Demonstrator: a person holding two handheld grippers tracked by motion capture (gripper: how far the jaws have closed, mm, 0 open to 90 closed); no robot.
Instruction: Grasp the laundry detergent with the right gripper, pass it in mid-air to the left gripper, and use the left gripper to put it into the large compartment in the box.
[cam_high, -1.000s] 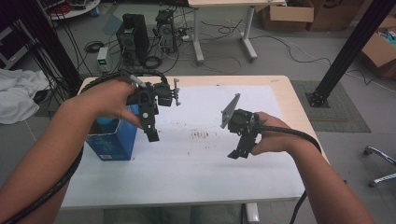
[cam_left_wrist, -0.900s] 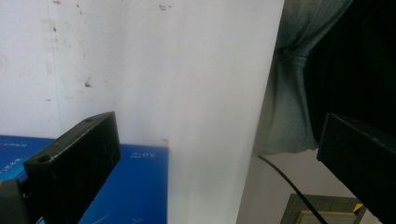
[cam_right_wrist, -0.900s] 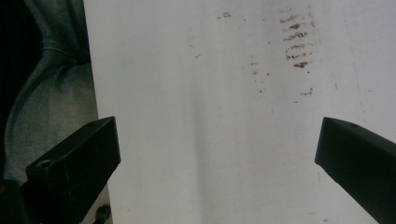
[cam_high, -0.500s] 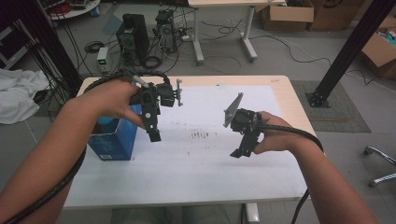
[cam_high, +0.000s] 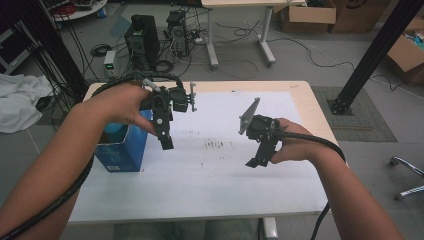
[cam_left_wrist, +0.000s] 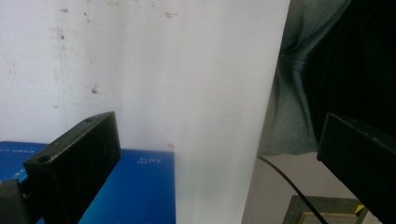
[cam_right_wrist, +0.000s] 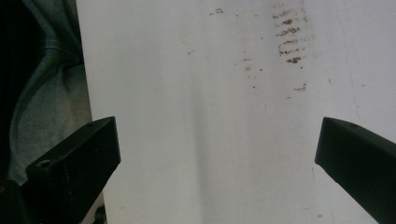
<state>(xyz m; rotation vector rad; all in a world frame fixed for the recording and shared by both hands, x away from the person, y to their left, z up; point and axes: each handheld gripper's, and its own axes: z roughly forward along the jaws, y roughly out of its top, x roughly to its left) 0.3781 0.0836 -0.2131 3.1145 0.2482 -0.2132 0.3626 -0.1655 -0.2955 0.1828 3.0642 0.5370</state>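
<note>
Both grippers hang in the air above a white table top (cam_high: 210, 190). My left gripper (cam_high: 166, 142) points down just right of a blue box (cam_high: 122, 150) that stands at the table's left side. In the left gripper view that gripper (cam_left_wrist: 215, 158) is open wide, with the blue box (cam_left_wrist: 135, 186) lying low between its jaws and nothing gripped. My right gripper (cam_high: 255, 160) hovers over the right half of the table, tilted down toward the person. Its jaws stand wide apart in the right gripper view (cam_right_wrist: 215, 158), with bare white surface between them.
A patch of small brown marks (cam_high: 216, 145) stains the table's middle, and the brown marks (cam_right_wrist: 289, 37) also lie ahead of the right gripper. The person's jeans (cam_left_wrist: 294, 93) sit at the near edge. Computer towers (cam_high: 142, 32), cables and cardboard boxes (cam_high: 307, 15) stand on the floor beyond the table.
</note>
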